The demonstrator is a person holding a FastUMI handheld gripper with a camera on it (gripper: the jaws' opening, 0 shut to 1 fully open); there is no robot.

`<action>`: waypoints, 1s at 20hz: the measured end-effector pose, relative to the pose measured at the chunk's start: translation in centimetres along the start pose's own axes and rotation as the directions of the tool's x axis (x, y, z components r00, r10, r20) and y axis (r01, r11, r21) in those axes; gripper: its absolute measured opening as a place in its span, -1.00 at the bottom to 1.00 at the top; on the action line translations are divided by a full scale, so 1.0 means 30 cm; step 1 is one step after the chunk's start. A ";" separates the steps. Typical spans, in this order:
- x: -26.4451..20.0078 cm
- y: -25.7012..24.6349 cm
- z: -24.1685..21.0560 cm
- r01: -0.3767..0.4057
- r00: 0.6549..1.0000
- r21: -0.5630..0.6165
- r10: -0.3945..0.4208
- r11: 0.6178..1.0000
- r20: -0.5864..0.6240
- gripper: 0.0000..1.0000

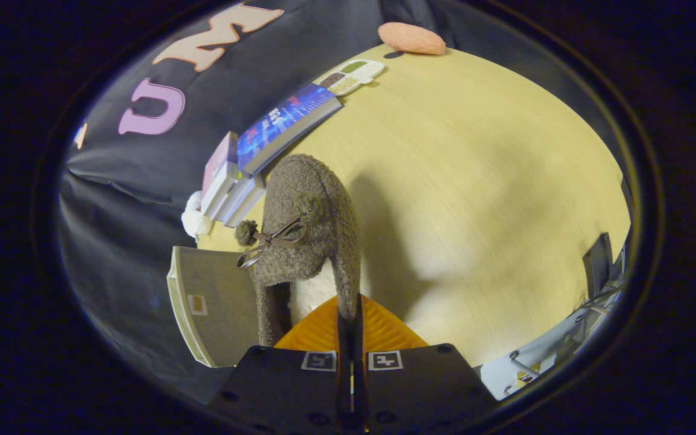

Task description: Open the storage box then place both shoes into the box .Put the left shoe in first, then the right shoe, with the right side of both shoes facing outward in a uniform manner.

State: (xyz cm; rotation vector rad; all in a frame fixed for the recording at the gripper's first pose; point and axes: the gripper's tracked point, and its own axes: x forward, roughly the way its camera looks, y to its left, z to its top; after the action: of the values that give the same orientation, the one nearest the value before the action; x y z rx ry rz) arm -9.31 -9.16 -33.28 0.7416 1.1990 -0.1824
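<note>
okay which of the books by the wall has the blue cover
The blue book lying slanted on top of the pale stack of books, beyond the brown shoe pinched in the gripper. The stacked ones show pink and white.

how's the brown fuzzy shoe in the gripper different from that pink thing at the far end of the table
The brown shoe is dark and woolly with a pom-pom bow; the pink thing is pale salmon and plain.
The shoe hangs off the table, its collar pinched by the gripper; the pink thing lies flat on the table's far edge.
The shoe is right at the fingers; the pink thing is far beyond them.
Both look soft and fuzzy.
</note>
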 end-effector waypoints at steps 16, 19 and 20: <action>-0.086 0.837 -0.203 -0.289 0.957 -0.188 0.282 0.939 -0.062 -0.89; -0.041 0.891 -0.290 -0.277 0.960 -0.228 0.258 0.933 -0.110 -0.89; -0.023 0.900 -0.316 -0.269 0.961 -0.235 0.246 0.934 -0.123 -0.90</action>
State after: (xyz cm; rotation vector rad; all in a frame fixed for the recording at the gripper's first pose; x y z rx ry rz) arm -3.39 16.80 -22.77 0.6821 1.1723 0.2208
